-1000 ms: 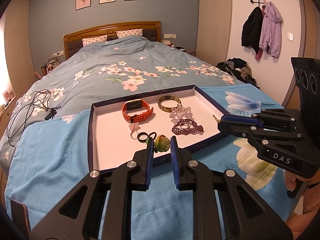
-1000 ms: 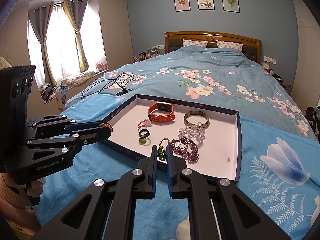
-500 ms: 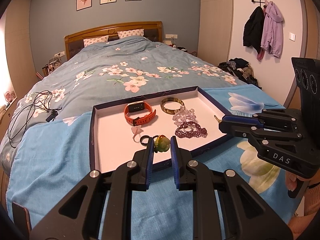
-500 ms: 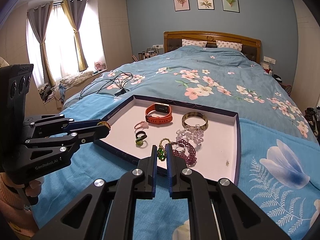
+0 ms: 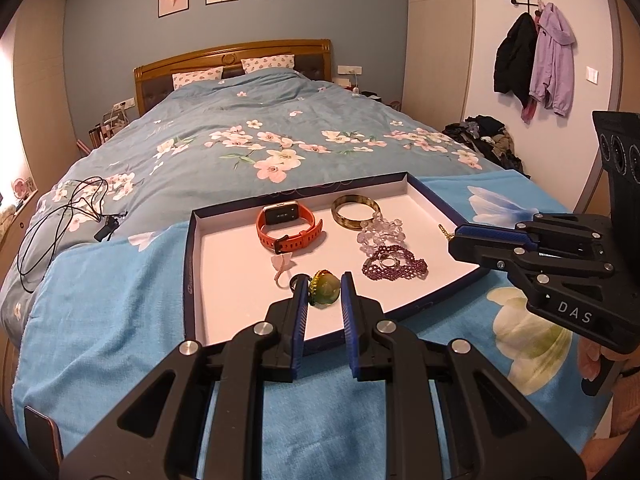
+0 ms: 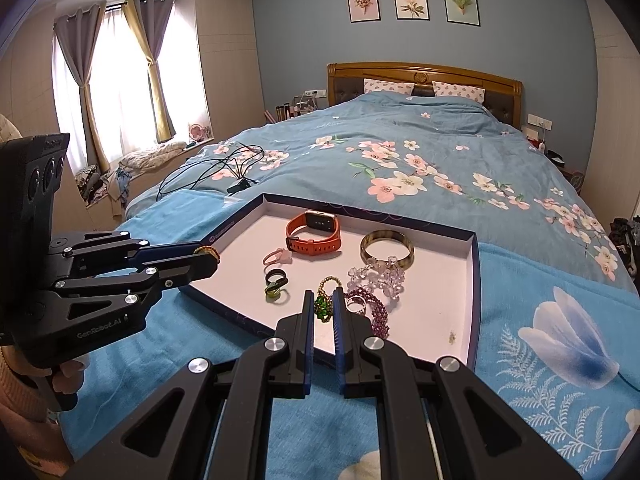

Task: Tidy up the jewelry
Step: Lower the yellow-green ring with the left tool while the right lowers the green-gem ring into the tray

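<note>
Drifted a touch with the left tongs [image 5: 324,294] since a second ago, enough to hide most of the black ring [image 6: 276,276] behind one finger in the left view; otherwise unmoved.

Pinching a round green-and-yellow piece [image 5: 325,289] in the left tongs, above the near edge of the tray [image 5: 192,264]; pinching a green gem on a gold bead loop [image 6: 323,307] in the right tongs [image 6: 323,300], nearly pressed together, also over the near edge. Left loose in the tray: orange watch [image 5: 288,228], pink ring [image 5: 282,266], green ring [image 6: 275,295], bangle [image 5: 354,210], clear bead bracelet [image 5: 380,232] touching it, purple bead bracelet [image 5: 394,266] with a silver ring [image 5: 386,260] on top. Resting on a blue blanket [image 5: 100,300] across the bed [image 5: 260,136]. Judged early: two pieces lifted, no sorted groups or separate compartments visible, most of the sorting still to do.
</note>
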{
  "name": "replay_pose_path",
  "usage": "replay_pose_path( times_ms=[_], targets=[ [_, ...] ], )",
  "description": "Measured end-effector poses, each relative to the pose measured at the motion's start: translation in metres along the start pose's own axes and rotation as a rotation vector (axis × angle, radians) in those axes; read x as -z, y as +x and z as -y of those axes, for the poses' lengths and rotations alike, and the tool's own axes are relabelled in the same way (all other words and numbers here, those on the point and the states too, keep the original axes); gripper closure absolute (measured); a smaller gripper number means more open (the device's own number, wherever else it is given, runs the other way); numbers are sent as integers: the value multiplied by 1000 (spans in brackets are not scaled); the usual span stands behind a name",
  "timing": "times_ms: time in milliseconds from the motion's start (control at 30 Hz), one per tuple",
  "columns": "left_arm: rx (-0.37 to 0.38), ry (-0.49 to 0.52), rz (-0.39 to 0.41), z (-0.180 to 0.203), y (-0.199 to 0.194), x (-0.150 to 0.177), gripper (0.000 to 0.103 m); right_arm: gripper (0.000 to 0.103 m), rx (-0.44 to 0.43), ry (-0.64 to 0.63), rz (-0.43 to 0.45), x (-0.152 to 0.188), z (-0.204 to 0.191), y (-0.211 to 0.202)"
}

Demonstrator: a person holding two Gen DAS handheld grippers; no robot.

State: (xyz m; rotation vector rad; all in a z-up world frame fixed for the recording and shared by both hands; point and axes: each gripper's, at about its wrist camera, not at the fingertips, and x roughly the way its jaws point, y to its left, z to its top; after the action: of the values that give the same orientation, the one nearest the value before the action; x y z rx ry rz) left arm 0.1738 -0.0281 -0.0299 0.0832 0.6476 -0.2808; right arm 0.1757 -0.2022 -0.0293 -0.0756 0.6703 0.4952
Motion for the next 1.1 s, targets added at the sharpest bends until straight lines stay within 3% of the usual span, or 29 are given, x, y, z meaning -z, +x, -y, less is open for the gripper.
replay_pose_path(
  times_ms=[1100],
  targets=[
    [-36,-5,4,-5,13,-11,86,96,25,2,-21,-8,15,23]
  ],
)
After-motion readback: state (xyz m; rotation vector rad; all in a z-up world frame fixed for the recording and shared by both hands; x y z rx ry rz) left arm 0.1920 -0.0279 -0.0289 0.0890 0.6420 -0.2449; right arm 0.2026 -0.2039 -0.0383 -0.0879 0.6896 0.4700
